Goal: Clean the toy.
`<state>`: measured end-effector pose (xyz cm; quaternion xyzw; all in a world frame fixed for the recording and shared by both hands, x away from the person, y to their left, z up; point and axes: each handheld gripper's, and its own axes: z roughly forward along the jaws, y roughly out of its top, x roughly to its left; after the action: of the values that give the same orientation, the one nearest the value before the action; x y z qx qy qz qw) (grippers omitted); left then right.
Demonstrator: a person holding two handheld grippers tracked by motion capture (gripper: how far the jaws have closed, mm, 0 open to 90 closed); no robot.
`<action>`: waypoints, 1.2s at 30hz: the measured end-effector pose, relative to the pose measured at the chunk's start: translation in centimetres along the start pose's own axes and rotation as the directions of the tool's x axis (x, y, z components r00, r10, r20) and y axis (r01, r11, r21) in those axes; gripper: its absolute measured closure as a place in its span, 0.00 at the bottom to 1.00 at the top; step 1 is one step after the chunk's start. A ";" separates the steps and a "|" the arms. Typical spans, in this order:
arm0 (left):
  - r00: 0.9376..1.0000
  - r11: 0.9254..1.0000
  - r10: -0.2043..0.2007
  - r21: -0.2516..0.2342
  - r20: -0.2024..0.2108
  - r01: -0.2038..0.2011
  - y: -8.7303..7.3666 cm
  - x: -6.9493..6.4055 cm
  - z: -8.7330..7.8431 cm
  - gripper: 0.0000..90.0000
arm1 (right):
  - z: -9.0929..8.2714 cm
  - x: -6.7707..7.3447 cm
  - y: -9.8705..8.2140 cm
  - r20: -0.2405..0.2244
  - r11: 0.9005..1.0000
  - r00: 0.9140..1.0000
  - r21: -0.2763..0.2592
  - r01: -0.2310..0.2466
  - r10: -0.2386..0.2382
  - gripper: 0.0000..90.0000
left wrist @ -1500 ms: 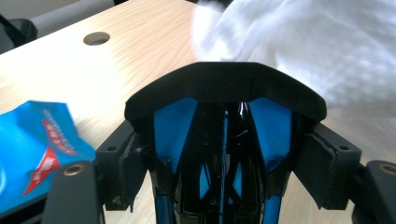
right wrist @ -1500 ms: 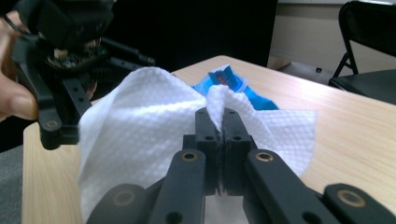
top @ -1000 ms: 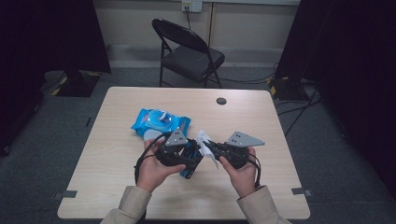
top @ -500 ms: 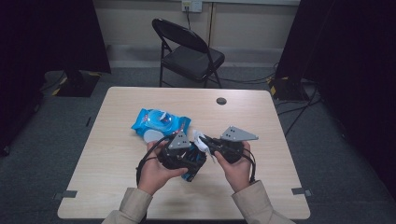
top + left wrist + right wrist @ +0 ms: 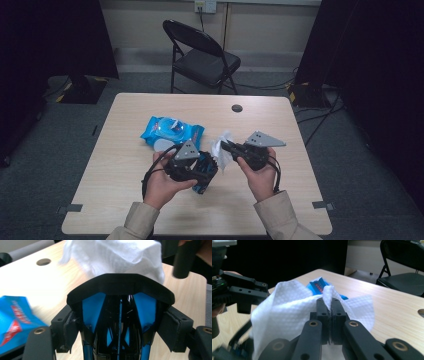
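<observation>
The right gripper, shut on a white wipe, holds it against the black-and-blue object clamped in the left gripper above the surface; wiping looks underway, not finished.

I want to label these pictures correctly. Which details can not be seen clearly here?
- Black and blue object in the left gripper: the left gripper view crops its lower end; in the high view, too small to identify.
- White wipe in the right gripper: its lower part is behind the jaws.
- Blue pack: print too small; cut off at the left gripper view's edge.
</observation>
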<state>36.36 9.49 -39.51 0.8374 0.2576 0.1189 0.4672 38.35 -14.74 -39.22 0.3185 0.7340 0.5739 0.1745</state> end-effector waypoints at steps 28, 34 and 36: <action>1.000 1.000 -0.004 -0.029 -0.021 0.003 1.0 -0.1 0.5 0.28 | 2.1 3.0 -5.5 -0.061 0.994 0.998 0.106 0.010 -0.004 0.98; 1.000 0.999 -0.014 -0.048 -0.027 0.012 1.1 0.1 0.2 0.28 | 2.8 3.8 -6.6 -0.074 0.992 0.997 0.128 0.011 -0.002 0.98; 1.000 0.998 -0.016 -0.053 -0.027 0.015 1.2 0.2 0.0 0.28 | 3.1 4.1 -7.2 -0.084 0.990 0.996 0.141 0.016 -0.004 0.98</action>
<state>36.89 9.03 -38.52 0.8210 0.2673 0.1335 0.4864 35.37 -10.75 -46.47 0.3021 0.7811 0.5323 0.1235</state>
